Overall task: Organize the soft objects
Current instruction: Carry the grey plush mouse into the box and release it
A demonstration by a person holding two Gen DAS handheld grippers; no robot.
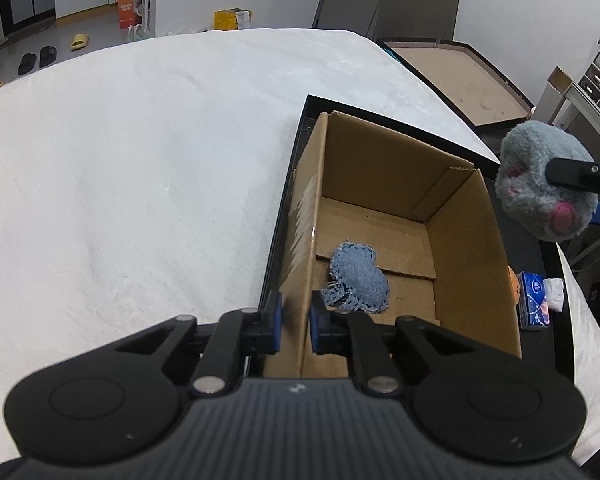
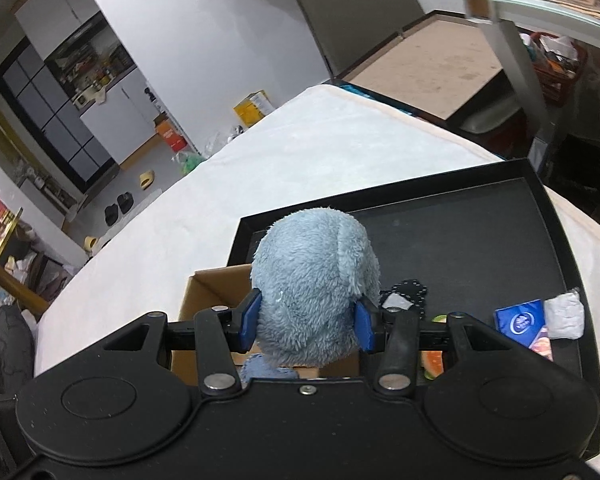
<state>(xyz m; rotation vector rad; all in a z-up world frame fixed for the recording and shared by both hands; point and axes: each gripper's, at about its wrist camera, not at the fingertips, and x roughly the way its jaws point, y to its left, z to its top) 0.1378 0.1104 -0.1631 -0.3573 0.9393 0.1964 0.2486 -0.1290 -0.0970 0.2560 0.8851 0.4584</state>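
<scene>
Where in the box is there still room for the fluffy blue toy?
The open cardboard box has bare floor along its far and right walls. The near-left corner is taken by the blue denim heart-shaped pad. On the black tray, the far half is bare; its near-right edge is crowded.

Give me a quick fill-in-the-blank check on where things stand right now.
1. The right hand-held gripper is shut on the ____.
2. The left hand-held gripper is pinching the wall of the ____.
3. The denim patch lies ____ the box.
4. The tissue pack rests on the black ____.

Missing words: plush toy; box; inside; tray.
</scene>
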